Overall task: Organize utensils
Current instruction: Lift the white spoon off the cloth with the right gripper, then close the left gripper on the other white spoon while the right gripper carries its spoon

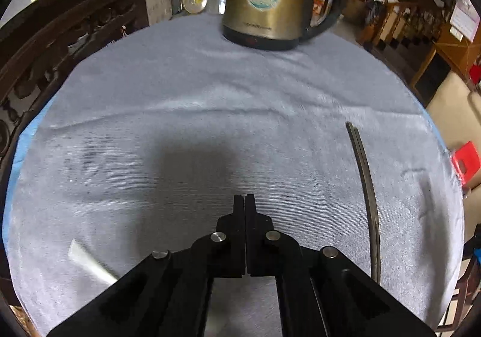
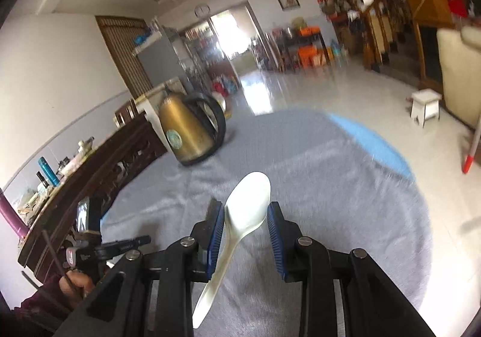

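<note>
Right gripper, hand-held, carries a white plastic spoon above a table draped in grey cloth. Its blue-padded jaws stand partly apart, the left pad pressed along the spoon's neck and the right one near the bowl's edge; whether that pad touches cannot be told. The bowl points ahead past the fingertips, while the handle hangs down and back between the linkages.

Left gripper hangs over the same cloth with its black jaws fully closed on nothing. To its right lie two dark chopsticks, side by side and touching, running away from the camera. A pale flat object near the lower left edge is too blurred to name.

Farther back stands a brass-coloured electric kettle with a black handle, at the table's far side.

A lopsided hold looks like the main risk: the smooth spoon, seemingly pinched mostly along one side, could pivot or slide out under a quick swing. Dropped carelessly, it could also scatter the paired chopsticks.
</note>
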